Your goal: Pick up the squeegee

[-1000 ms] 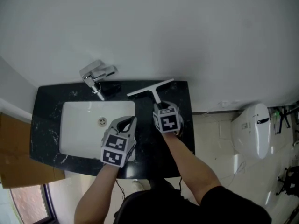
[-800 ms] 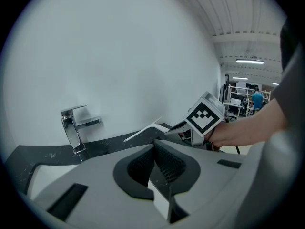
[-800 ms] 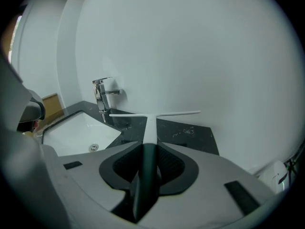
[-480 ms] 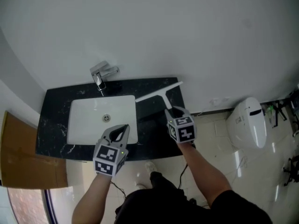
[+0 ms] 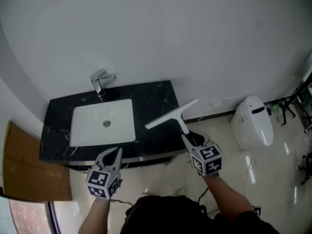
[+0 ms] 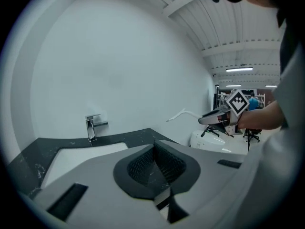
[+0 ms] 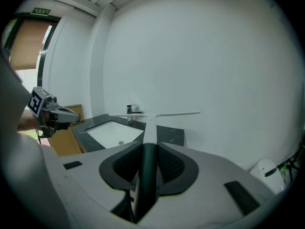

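The white squeegee (image 5: 171,115) is in the air off the front right corner of the black counter (image 5: 156,99), blade crosswise. My right gripper (image 5: 189,136) is shut on its dark handle; in the right gripper view the handle (image 7: 147,149) runs up between the jaws to the blade (image 7: 171,114). My left gripper (image 5: 115,155) hovers off the counter's front edge, jaws together with nothing between them (image 6: 155,149). From the left gripper view, the squeegee (image 6: 183,113) and the right gripper (image 6: 217,118) show at the right. The right gripper view has the left gripper (image 7: 71,113) at its left.
A white basin (image 5: 102,122) is set in the counter, with a chrome faucet (image 5: 100,82) behind it against the white wall. A white toilet (image 5: 253,123) stands to the right on a glossy tiled floor. A brown panel (image 5: 29,174) is at the left.
Both grippers have drawn back from the counter toward the person. The squeegee has come up off the counter with the right gripper and now hangs past the front right corner.
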The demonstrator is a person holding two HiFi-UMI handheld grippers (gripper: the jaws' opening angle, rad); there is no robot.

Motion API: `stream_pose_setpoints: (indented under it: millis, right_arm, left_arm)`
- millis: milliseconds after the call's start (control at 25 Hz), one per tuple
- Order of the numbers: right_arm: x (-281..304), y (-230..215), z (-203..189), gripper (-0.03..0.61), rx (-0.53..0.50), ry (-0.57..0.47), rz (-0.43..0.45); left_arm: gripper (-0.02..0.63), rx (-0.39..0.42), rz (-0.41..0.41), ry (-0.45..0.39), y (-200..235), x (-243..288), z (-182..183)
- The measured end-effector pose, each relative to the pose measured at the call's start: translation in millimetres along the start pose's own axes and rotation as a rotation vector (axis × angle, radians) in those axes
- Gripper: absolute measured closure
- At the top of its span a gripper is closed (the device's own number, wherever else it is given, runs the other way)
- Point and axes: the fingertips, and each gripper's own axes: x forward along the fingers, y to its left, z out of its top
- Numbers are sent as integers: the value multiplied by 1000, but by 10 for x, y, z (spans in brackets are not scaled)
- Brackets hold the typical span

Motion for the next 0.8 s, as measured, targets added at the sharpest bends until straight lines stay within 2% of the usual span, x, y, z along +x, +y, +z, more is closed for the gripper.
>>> stream_pose_setpoints:
  millis: [360,520,680,800]
  right_arm:
    - [-858,-81,-437,480,17,-24,152]
    - [-1045,-139,-531,480,9,-26,215]
    - [-1153,-84,-604,480,-4,-25,239]
    - [-1191,-35,-614,480,11,-39,225]
  left_arm:
    - [611,-60,90,1,-881,-298,-280]
    - [611,-77,139,11,-1181,-358,-249]
    - [611,-45,126,-14,-1333,-405,-252]
    - [611,-20,102,-13,-1357,-424,-241]
